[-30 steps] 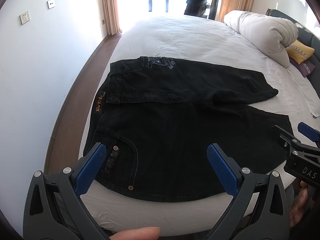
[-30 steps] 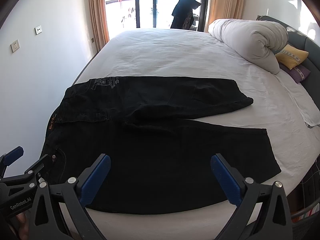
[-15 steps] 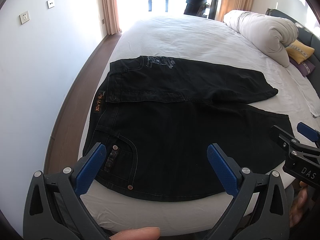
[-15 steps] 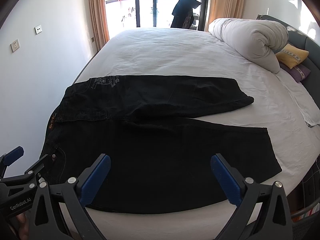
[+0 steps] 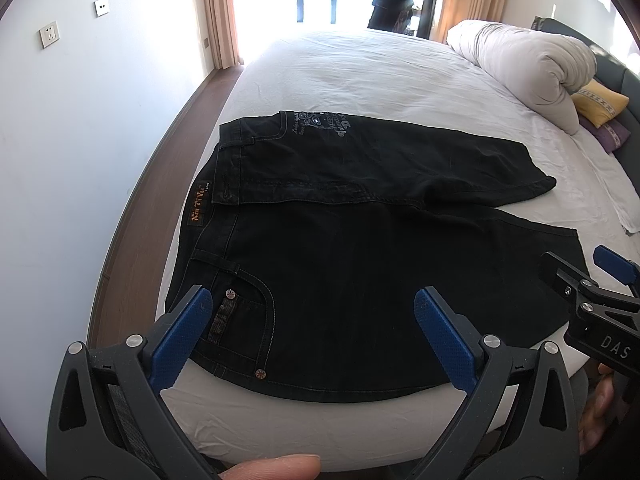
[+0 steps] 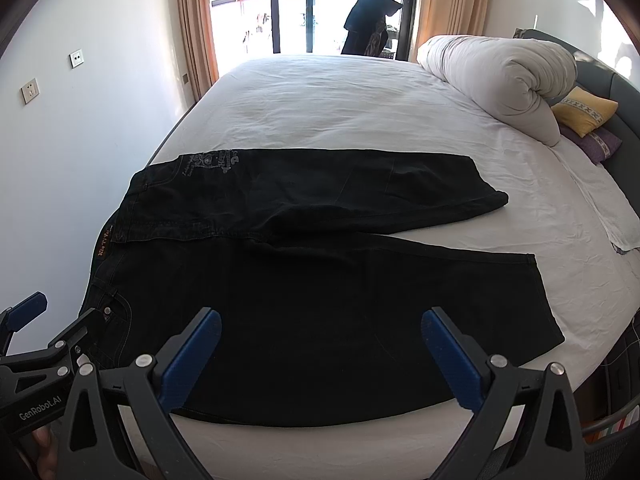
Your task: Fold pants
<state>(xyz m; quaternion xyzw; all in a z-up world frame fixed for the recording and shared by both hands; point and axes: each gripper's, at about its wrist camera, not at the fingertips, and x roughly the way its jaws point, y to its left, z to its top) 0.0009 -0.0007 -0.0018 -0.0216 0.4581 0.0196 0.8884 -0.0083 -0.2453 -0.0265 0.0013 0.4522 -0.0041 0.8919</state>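
Left wrist view: left claw spread wide, empty, above black pants lying flat mid-frame on the bed. Right wrist view: right claw also spread, empty; pants fill centre, waistband at left.

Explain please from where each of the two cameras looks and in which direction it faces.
Left wrist: sits on the left gripper at the near bed edge, facing the waistband end of the black pants and the window; shows its open blue fingers, a fingertip, and the right gripper at right.
Right wrist: sits on the right gripper, further toward the leg ends, facing the same way; shows its open fingers and the left gripper at left.
Both share the pants, white bed, rolled duvet and yellow pillow.
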